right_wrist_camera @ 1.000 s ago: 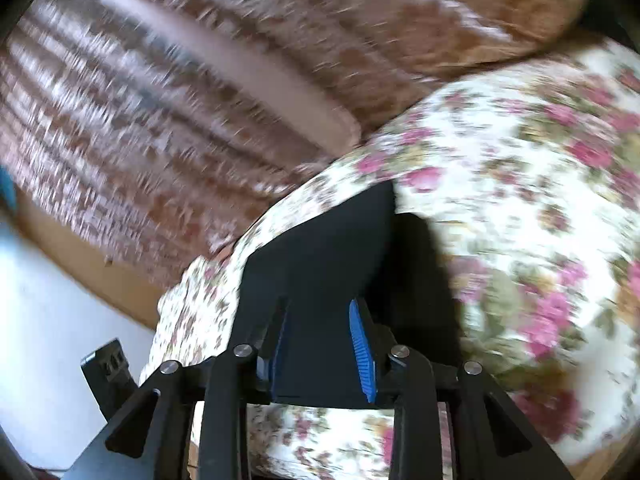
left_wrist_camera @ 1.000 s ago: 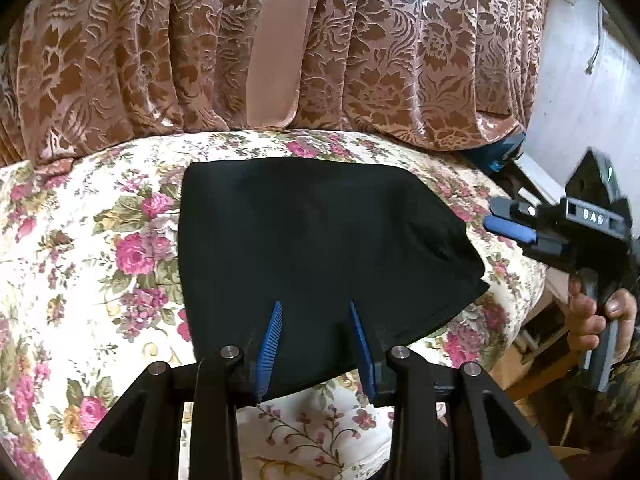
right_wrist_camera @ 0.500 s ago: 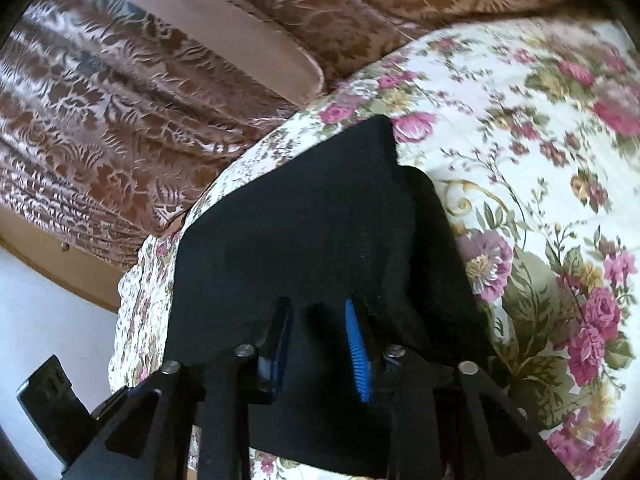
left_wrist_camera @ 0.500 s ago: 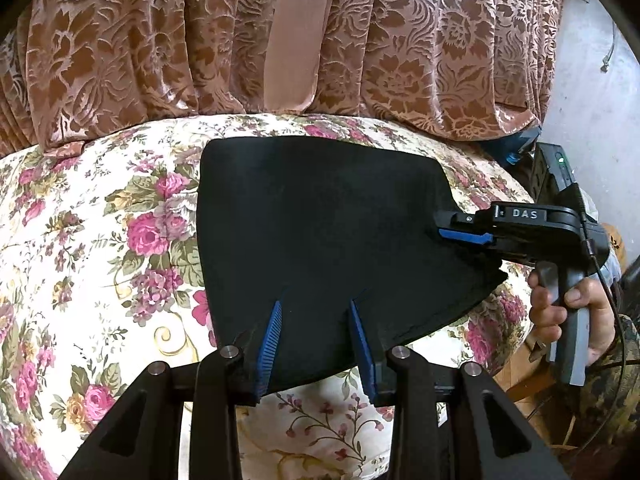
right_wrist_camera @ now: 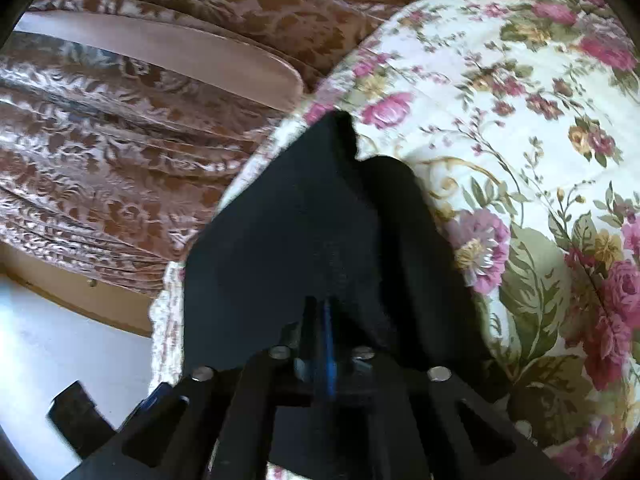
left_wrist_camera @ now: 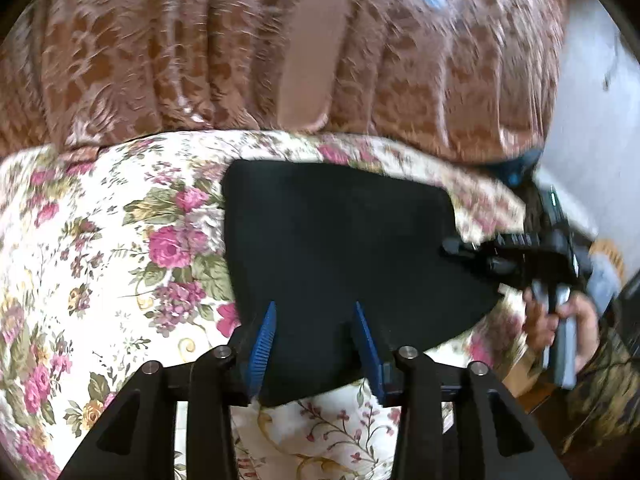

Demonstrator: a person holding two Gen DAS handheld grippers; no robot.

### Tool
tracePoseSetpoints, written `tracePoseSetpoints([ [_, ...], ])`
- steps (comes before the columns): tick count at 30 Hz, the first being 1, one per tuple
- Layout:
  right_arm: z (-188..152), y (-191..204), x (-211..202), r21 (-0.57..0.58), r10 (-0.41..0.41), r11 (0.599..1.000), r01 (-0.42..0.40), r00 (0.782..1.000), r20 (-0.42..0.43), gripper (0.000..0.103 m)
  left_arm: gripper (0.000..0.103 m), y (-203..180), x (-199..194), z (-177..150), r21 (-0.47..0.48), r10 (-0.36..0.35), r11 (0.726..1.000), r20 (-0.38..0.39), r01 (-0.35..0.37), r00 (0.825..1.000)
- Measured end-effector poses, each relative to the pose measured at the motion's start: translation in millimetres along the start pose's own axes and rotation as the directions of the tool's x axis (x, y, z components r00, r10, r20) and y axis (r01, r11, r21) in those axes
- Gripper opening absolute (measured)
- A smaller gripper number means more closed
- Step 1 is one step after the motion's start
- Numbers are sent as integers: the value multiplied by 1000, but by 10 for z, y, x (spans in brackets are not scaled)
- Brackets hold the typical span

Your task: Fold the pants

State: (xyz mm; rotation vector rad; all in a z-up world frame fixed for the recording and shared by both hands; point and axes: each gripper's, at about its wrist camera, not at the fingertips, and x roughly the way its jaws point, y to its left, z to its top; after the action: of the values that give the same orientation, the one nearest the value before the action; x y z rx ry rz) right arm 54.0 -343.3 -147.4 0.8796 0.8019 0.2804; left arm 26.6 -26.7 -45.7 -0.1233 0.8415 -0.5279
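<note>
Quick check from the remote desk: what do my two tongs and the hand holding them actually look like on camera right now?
Left tongs: black angular frame, silver bolts, two blue ribbed pads. Right tongs: same black frame and bolts, blue pad visible. From the left view, the right unit shows a grey handle in a bare hand; its markings are blurred.

Bare floral bedspread lies open to the left of the folded black pants, giving a gripper room to pass there. Behind the pants, the brown patterned velvet curtain hangs down to the bed's far edge and closes off that side. On the right, the right gripper with its hand occupies the pants' edge, with a white wall just beyond
</note>
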Motion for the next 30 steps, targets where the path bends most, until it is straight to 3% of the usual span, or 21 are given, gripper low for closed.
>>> tracePoseSetpoints([
  [2, 4, 83, -100, -35, 18, 999, -17, 1000, 19, 47, 66, 205, -35, 70, -74, -25, 997, 16, 26, 1000],
  [4, 21, 165, -232, -67, -1, 998, 5, 999, 53, 64, 70, 441, -30, 145, -149, -34, 988, 31, 38, 999],
  [8, 60, 171, -324, -105, -66, 992, 74, 995, 77, 73, 73, 817, 189, 250, -259, -93, 962, -1, 90, 996],
  [13, 105, -66, -100, -64, -119, 991, 118, 993, -9, 75, 73, 1008, 584, 256, -347, -194, 924, -70, 158, 979],
  [18, 157, -303, 141, -10, -117, 993, 117, 989, -96, 79, 72, 1032, 938, 211, -431, -331, 866, -112, 254, 937],
  [20, 139, -387, 244, 14, -57, 998, 60, 990, -130, 77, 66, 1017, 1016, 175, -453, -361, 848, -117, 274, 925],
  [22, 136, -360, 279, -25, -50, 999, 47, 990, -129, 70, 56, 999, 1048, 175, -452, -404, 832, -98, 321, 909],
  [25, 142, -314, 271, -50, -26, 999, 19, 990, -138, 52, 34, 920, 982, 212, -388, -412, 849, -61, 359, 909],
  [28, 170, -155, 177, -95, 0, 995, -12, 992, -124, 44, 28, 871, 845, 302, -345, -451, 842, -24, 415, 892],
  [30, 219, 9, 102, -137, 34, 989, -49, 994, -107, 42, 27, 833, 746, 396, -306, -449, 852, -5, 426, 894],
])
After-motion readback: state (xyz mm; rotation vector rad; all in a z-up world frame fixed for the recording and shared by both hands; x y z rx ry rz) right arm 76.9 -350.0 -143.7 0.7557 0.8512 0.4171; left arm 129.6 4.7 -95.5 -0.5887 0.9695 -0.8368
